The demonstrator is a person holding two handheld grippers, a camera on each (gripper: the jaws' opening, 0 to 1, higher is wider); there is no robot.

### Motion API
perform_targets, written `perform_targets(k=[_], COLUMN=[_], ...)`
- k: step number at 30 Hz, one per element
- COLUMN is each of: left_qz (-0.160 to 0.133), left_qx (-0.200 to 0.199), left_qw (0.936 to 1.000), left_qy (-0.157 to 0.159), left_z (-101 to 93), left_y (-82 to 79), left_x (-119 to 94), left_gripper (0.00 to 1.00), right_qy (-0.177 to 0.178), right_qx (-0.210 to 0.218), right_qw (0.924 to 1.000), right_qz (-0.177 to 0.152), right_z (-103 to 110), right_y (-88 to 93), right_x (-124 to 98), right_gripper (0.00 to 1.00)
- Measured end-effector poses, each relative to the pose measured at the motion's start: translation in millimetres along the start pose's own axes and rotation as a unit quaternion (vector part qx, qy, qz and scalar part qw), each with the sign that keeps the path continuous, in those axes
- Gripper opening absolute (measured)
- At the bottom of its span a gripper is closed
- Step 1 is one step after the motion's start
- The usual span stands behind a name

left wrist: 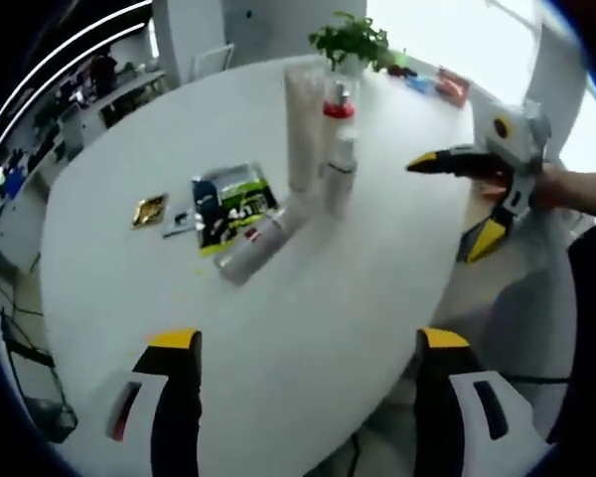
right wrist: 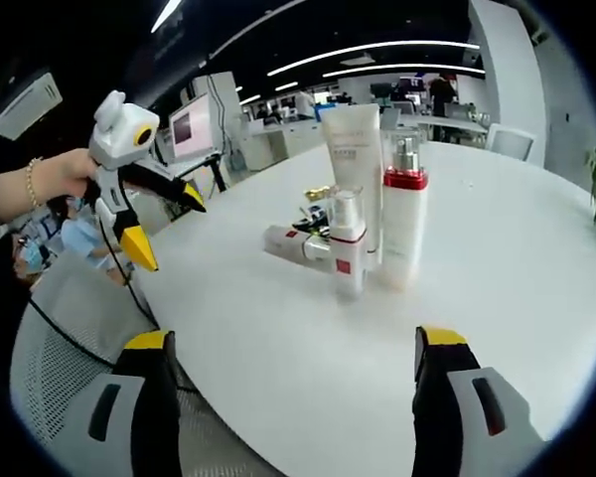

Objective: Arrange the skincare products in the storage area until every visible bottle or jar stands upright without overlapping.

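Three skincare containers stand upright and close together on the white round table [left wrist: 377, 288]: a tall white tube [left wrist: 303, 124] [right wrist: 351, 164], a white bottle with a red collar [left wrist: 338, 109] [right wrist: 404, 214], and a small pump bottle [left wrist: 340, 174] [right wrist: 348, 238]. A fourth white bottle [left wrist: 258, 243] [right wrist: 293, 241] lies on its side beside them. My left gripper [left wrist: 308, 343] [right wrist: 176, 234] is open with nothing between its jaws, back from the table's near edge. My right gripper [right wrist: 294, 343] [left wrist: 442, 209] is also open and holds nothing, level with the group at the opposite side.
Green and black sachets [left wrist: 233, 204] and a gold packet [left wrist: 149, 210] lie next to the fallen bottle. A potted plant [left wrist: 353, 40] and small colourful items [left wrist: 447, 84] sit at the far edge. A mesh chair [right wrist: 60, 338] stands by the table. Desks fill the room behind.
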State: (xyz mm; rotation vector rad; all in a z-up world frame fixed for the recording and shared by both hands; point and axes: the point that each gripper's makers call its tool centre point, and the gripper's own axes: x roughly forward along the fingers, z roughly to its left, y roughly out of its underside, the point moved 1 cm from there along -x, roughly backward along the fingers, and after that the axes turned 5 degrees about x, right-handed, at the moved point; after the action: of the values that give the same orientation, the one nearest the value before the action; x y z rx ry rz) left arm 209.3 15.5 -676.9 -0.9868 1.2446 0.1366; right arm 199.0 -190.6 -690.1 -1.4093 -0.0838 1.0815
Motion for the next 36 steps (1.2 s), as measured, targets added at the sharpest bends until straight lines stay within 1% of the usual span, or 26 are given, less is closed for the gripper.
perform_targets(k=[1,3,5,6,7,8,9,11,12,14,15,16,19,21,22,24,25,27,30,34,36], left_qz=[-0.003,-0.009,-0.020,-0.045,-0.061,-0.076,-0.078,-0.085,-0.087,-0.101,-0.097,-0.095,-0.103,-0.110,-0.119,-0.152,-0.158,-0.165,-0.165,-0.145,-0.142], left_qx=[-0.012,-0.023,-0.041,-0.055,-0.065,-0.077,-0.081,-0.085,-0.090,-0.106,-0.113,-0.114,-0.118,-0.122,-0.121,-0.122,-0.120,-0.120,-0.128,-0.139,-0.138], left_qw=[0.9999,0.9997,0.9989,0.9975,0.9960,0.9941,0.9935,0.9924,0.9917,0.9884,0.9874,0.9874,0.9853,0.9834,0.9818,0.9756,0.9738,0.9719,0.9698,0.9717,0.9722], left_qy=[0.000,-0.004,-0.010,-0.006,-0.007,-0.012,-0.016,-0.024,-0.026,-0.039,-0.052,-0.056,-0.069,-0.078,-0.085,-0.101,-0.110,-0.119,-0.126,-0.125,-0.125], left_z=[-1.0,-3.2,-1.2,-3.5,-3.7,-3.7,-3.2,-9.6,-7.6,-3.4,-0.1,0.3,1.6,6.5,8.7,13.9,16.3,16.9,17.3,16.5,16.7], left_y=[3.6,6.4,11.9,7.6,5.4,5.0,7.1,9.7,11.6,14.8,19.5,21.2,24.0,25.5,25.1,19.4,19.8,22.0,26.7,40.6,39.3], left_x=[-1,-4,-4,-4,-5,-6,-7,-8,-7,-7,-8,-8,-10,-10,-12,-14,-15,-16,-14,-4,-5], left_gripper=[0.87,0.88,0.91,0.93,0.96,0.96,0.95,0.96,0.96,0.95,0.94,0.94,0.95,0.96,0.96,0.97,0.98,0.98,0.98,0.96,0.96], right_qy=[0.001,0.003,0.003,0.003,0.003,0.002,0.002,0.002,0.002,0.001,0.000,0.000,-0.001,-0.002,-0.002,-0.002,-0.002,-0.003,-0.003,-0.004,-0.004], right_qx=[0.000,0.001,0.001,0.002,0.002,0.002,0.002,0.001,0.001,-0.001,-0.002,-0.003,-0.004,-0.004,-0.003,-0.002,-0.002,0.000,0.003,0.005,0.003], right_qw=[1.0000,1.0000,1.0000,1.0000,1.0000,1.0000,1.0000,1.0000,1.0000,1.0000,1.0000,1.0000,1.0000,1.0000,1.0000,1.0000,1.0000,1.0000,1.0000,1.0000,1.0000], right_qz=[0.000,-0.002,-0.001,-0.001,-0.002,-0.002,-0.001,0.000,0.000,0.002,0.002,0.003,0.003,0.004,0.004,0.003,0.003,0.003,0.002,0.003,0.005], right_z=[0,-1,-1,-1,-1,-1,0,0,0,1,1,2,2,3,2,3,3,2,0,1,1], right_y=[-0.1,-0.1,0.2,0.0,-0.2,-0.1,0.0,0.5,0.4,0.6,0.7,0.9,1.2,1.4,1.6,1.1,1.3,1.2,0.9,1.1,1.9], right_x=[0,-1,-1,-1,-1,-1,-1,-1,-1,-1,-1,-1,-1,-1,-1,-1,-1,-1,0,0,0], right_gripper=[0.99,0.99,0.99,0.99,0.99,0.99,0.99,0.99,0.99,0.99,0.99,0.99,0.99,0.99,0.99,0.99,0.99,0.99,0.99,0.99,0.99])
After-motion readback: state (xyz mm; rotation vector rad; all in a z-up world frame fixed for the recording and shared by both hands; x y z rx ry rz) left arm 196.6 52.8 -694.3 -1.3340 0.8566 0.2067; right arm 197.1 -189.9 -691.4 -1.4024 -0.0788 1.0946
